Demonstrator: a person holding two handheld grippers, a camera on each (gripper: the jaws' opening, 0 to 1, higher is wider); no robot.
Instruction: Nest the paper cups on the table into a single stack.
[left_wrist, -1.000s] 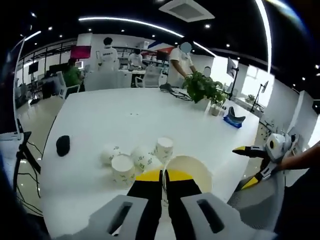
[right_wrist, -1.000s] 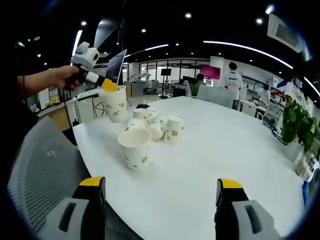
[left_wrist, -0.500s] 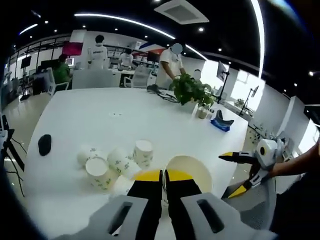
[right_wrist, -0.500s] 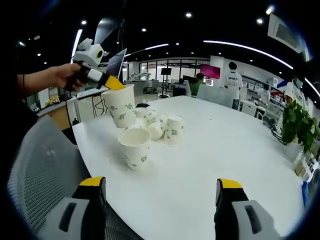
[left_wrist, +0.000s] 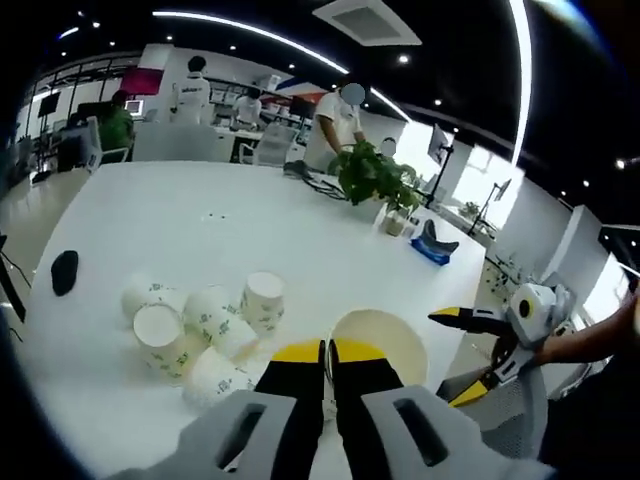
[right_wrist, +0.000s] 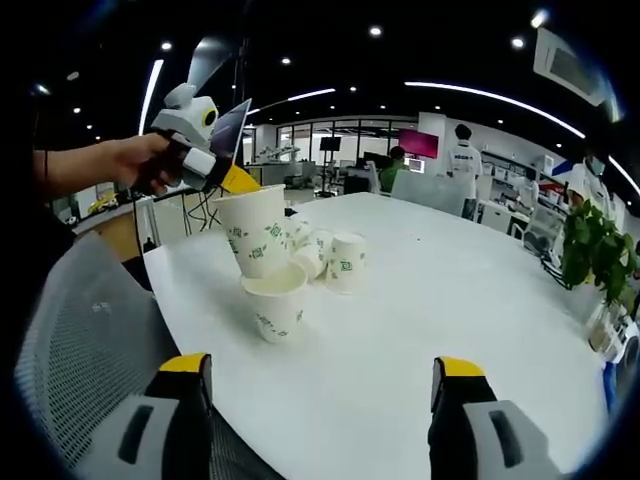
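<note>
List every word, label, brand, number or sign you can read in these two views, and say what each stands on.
None can be read.
Green marks on the held paper cup: too blurred to read.
Green marks on the upright cup under it: too blurred.
Green marks on the loose cups: too small.
Back of a person's white shirt: dark print, too small.
</note>
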